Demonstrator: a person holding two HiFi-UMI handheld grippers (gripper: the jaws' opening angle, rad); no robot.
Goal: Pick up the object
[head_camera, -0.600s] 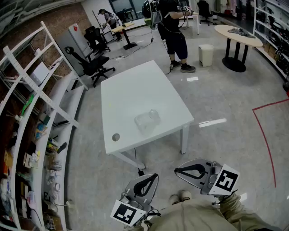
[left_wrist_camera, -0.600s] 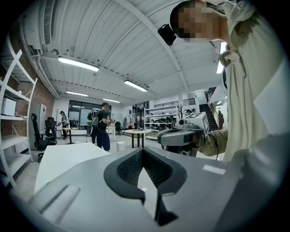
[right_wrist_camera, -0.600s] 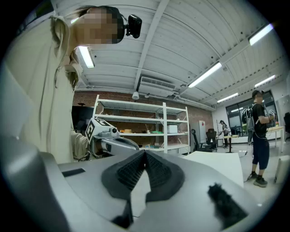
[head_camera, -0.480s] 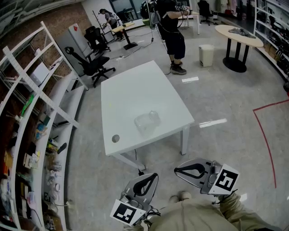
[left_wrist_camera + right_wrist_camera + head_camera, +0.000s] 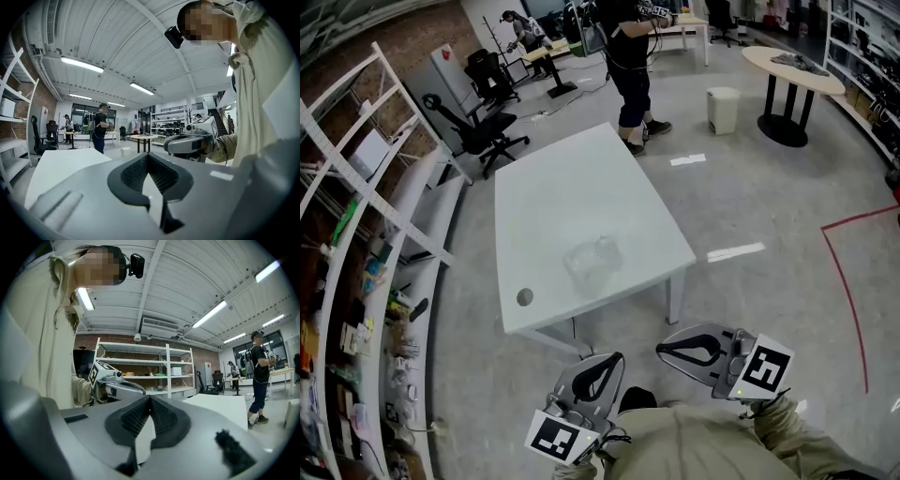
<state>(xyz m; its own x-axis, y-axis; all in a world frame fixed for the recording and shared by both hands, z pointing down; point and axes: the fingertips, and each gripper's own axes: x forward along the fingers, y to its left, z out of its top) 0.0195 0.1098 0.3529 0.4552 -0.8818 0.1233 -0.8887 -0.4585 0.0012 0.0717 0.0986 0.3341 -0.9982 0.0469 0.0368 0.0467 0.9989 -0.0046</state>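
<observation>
Head view: a clear plastic object [image 5: 592, 258] is seen on the white desk [image 5: 553, 187], well apart from the left gripper [image 5: 612, 360] and the right gripper [image 5: 664, 352].
Left gripper view: the fingers [image 5: 133, 174] are pressed together, nothing held.
Right gripper view: the fingers [image 5: 164, 417] are likewise pressed together, empty.

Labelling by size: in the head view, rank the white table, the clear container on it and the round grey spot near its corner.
1. white table
2. clear container
3. round grey spot
The last two sit on the table, so nearness barely matters.
</observation>
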